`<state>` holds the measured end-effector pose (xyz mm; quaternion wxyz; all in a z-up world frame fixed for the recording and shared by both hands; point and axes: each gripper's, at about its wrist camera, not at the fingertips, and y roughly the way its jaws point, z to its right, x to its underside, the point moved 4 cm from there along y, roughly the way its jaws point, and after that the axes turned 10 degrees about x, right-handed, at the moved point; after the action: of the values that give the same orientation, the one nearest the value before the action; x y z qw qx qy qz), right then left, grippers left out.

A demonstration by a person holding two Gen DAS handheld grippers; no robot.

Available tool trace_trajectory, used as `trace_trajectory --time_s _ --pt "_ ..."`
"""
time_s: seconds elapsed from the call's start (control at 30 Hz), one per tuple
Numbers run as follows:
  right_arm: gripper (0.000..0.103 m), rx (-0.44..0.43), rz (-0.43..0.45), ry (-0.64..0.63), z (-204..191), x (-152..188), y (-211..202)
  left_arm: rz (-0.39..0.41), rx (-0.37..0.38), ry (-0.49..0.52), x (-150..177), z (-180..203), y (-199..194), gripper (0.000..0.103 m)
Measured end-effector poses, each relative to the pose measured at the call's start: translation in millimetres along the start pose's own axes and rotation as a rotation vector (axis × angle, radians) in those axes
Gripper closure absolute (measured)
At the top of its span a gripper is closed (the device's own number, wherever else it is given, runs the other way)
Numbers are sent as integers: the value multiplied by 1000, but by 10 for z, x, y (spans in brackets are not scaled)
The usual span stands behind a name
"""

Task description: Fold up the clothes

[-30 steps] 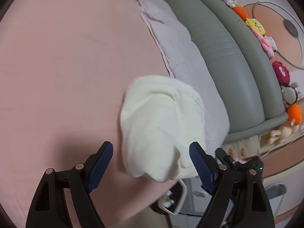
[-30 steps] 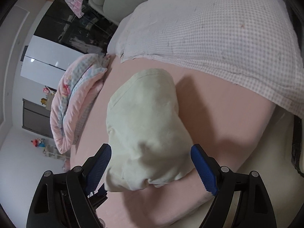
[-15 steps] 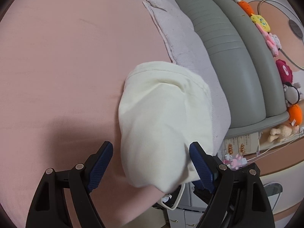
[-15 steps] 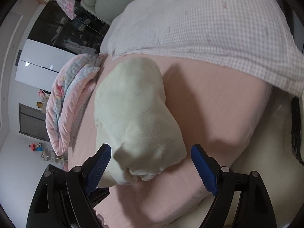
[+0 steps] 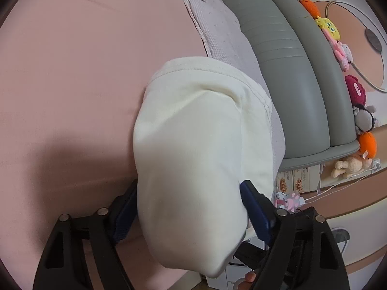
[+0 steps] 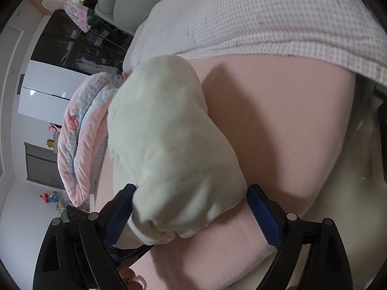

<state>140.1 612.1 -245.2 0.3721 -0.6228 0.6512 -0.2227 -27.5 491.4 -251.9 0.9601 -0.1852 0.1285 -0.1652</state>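
A folded cream garment [image 5: 198, 133] lies as a thick bundle on the pink bed sheet [image 5: 72, 72], close to the bed's edge. My left gripper [image 5: 191, 193] is open and straddles one end of the bundle, with a blue pad on each side. In the right wrist view the same cream garment [image 6: 164, 133] fills the centre. My right gripper [image 6: 191, 191] is open around its other end. Neither pair of pads visibly squeezes the cloth. The bundle hides part of the inner pad faces.
A pink-checked pillow [image 5: 222, 31] lies beside the garment against a grey padded headboard [image 5: 285, 60] lined with plush toys [image 5: 329, 26]. A folded pink quilt [image 6: 77, 130] sits beyond the garment, with a dark wardrobe [image 6: 72, 43] behind it. The mattress edge drops off near both grippers.
Both grippers have moved forward over the bed. The garment's ends, earlier ahead of the fingertips, now sit between the fingers. The jaw width looks unchanged.
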Motion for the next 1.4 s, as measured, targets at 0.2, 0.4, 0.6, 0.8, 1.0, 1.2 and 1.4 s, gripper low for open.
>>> trace_trajectory --time_s 0.2,0.4,0.6,0.8,1.0,1.2,1.4 --pt "13 67 30 -70 -88 -10 48 3 0 -11 50 -41 13 36" --pt "29 109 56 -176 -214 -3 22 29 -35 13 101 -16 0 41" --pt "30 139 42 -265 -332 -64 -5 40 -12 -29 111 -31 -24 42" --pt "31 206 60 -460 -607 -144 -41 63 33 -100 100 -79 16 43" --pt "31 243 29 -604 -753 -279 -20 73 28 -116 137 -48 54 43" --pt "31 257 -2 -640 -717 -314 -24 61 11 -93 160 -54 80 43" --pt "29 262 -9 -609 -716 -323 43 39 -18 -76 177 -89 78 43"
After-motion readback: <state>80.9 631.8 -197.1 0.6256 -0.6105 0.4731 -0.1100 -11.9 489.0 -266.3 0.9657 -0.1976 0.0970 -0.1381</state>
